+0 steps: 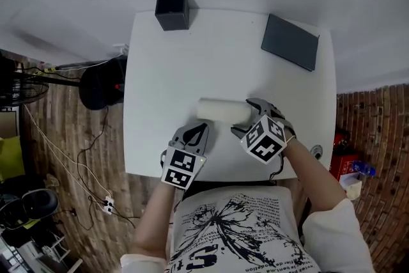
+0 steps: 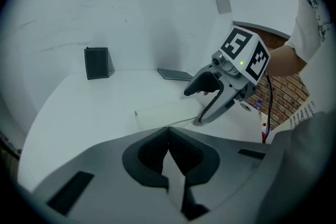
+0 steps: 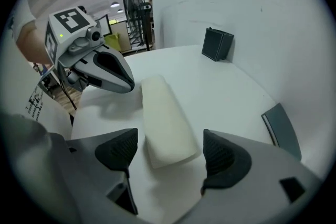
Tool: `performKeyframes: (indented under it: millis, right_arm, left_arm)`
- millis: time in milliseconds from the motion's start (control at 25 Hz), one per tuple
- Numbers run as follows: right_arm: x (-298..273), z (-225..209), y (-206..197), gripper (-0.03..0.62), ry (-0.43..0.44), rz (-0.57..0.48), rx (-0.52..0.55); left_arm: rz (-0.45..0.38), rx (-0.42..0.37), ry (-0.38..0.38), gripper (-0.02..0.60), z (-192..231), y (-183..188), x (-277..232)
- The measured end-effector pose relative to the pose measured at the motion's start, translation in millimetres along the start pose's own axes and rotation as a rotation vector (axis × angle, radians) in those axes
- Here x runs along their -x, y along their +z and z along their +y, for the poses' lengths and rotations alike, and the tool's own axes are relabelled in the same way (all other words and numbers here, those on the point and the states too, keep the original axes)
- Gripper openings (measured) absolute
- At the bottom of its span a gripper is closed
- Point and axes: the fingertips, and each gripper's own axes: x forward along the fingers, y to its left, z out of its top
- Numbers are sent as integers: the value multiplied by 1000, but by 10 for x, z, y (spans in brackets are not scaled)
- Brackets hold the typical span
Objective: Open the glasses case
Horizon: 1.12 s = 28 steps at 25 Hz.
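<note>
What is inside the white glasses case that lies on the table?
Nothing inside can be seen: the glasses case is closed. Only its plain white outside shows, lying flat on the white table. Whether it holds glasses cannot be told.

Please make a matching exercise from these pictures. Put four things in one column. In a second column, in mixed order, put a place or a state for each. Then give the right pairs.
Column 1
1. glasses case
2. black box
3. left hand-held gripper
4. right hand-held gripper

Column 2
A. jaws together, nothing between them
B. at the far left corner of the table
C. jaws apart, one on each side of an end of the case
D. cream-white, lying near the table's front edge

Right pairs: 1-D, 2-B, 3-A, 4-C
</note>
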Motion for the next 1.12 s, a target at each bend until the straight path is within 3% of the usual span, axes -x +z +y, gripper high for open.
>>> performKeyframes:
  millis: [240, 440, 880, 1120]
  right_arm:
    - [-88, -14, -3, 345, -14, 38, 86]
    - [-67, 34, -7, 318, -20, 35, 137]
    - [-5, 21, 74, 293, 1, 20, 163]
    - [101, -3, 157, 224, 22, 9, 174]
  left_arm:
    - [65, 32, -3, 14, 69, -99, -166]
    - [72, 70, 1, 14, 73, -117, -192]
    - [77, 108, -12, 14, 102, -114, -200]
    - [82, 134, -10, 14, 101, -108, -191]
